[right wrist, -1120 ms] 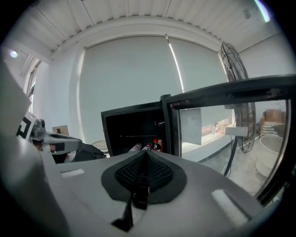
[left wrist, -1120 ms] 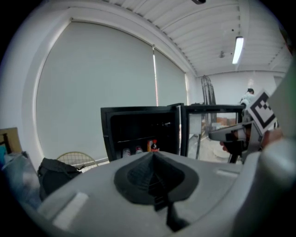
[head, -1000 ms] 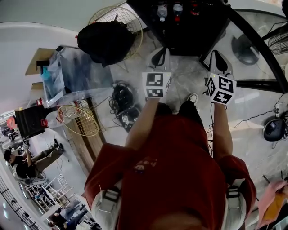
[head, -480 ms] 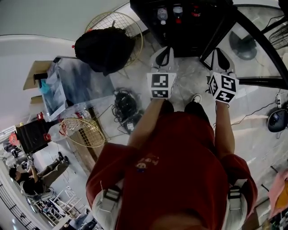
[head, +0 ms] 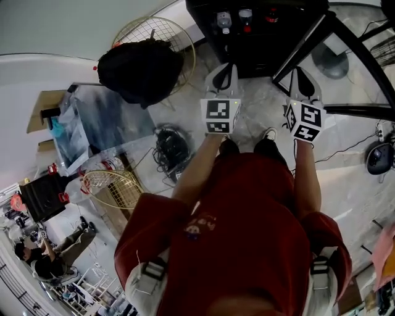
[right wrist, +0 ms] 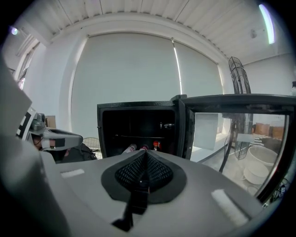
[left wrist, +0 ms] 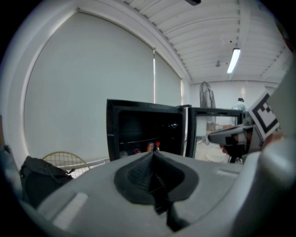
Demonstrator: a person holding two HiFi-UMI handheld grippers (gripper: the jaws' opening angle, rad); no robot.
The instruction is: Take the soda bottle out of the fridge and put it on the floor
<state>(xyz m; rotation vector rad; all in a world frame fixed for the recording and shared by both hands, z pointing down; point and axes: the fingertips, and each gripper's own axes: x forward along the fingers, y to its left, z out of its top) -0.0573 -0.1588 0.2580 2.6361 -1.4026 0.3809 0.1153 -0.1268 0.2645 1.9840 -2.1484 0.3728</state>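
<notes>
- Head view: looks down on left gripper (head: pixel 223 68) and right gripper (head: pixel 299 73), held side by side above the floor (head: pixel 259 117) and aimed at the open fridge (head: pixel 259 49); finds bottles (head: pixel 245 15) on its shelf, well apart from both tools.
- Left gripper view: shows jaws pressed together, nothing between; catches the red-capped soda bottle (left wrist: pixel 157 146) upright on the fridge shelf ahead.
- Right gripper view: shows jaws likewise closed and empty; places the soda bottle (right wrist: pixel 156 145) on that shelf beside others, with the door (right wrist: pixel 186 129) swung open at right.
</notes>
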